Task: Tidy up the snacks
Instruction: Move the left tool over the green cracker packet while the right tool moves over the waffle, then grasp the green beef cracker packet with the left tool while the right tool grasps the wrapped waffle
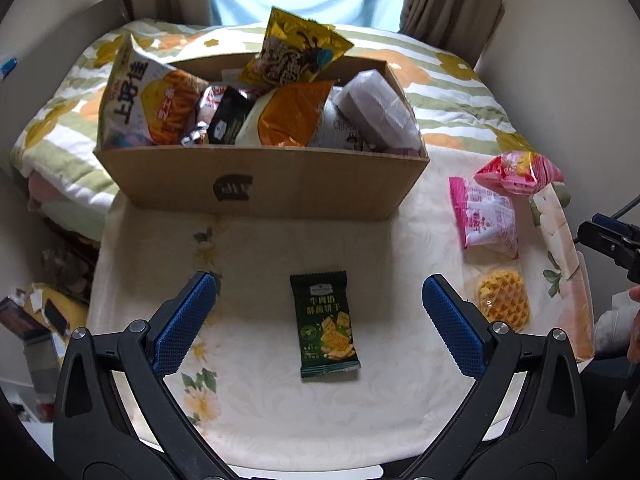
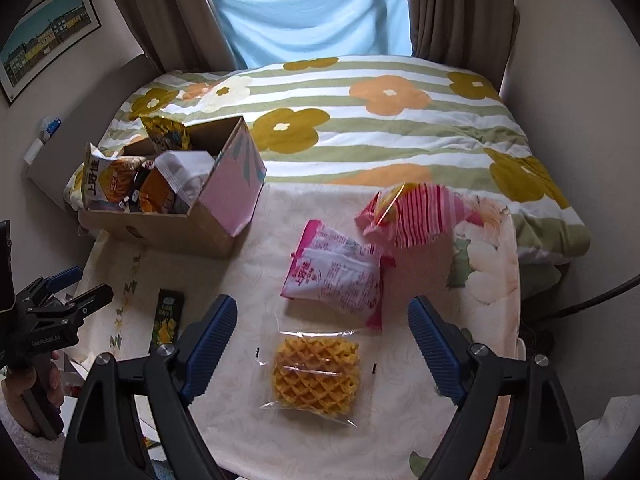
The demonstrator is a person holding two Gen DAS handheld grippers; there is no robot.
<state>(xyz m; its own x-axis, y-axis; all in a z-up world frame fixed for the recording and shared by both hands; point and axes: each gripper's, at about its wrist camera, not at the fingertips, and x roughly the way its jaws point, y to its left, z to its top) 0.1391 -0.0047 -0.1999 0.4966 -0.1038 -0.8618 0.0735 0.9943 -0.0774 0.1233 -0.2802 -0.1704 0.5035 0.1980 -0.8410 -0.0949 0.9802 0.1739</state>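
A cardboard box (image 1: 260, 182) full of snack bags stands at the table's far side; it also shows in the right wrist view (image 2: 168, 234). A dark green cracker packet (image 1: 327, 326) lies flat on the cloth between the fingers of my open, empty left gripper (image 1: 320, 292). It also shows in the right wrist view (image 2: 167, 320). My right gripper (image 2: 322, 316) is open and empty over a clear-wrapped yellow waffle (image 2: 316, 376). A pink and white packet (image 2: 336, 274) and a pink striped bag (image 2: 416, 216) lie beyond it.
The table has a cream floral cloth (image 1: 256, 400). A bed with a flowered striped quilt (image 2: 380, 120) lies behind it. The left gripper shows at the left edge in the right wrist view (image 2: 60, 300). Clutter lies on the floor at left (image 1: 36, 320).
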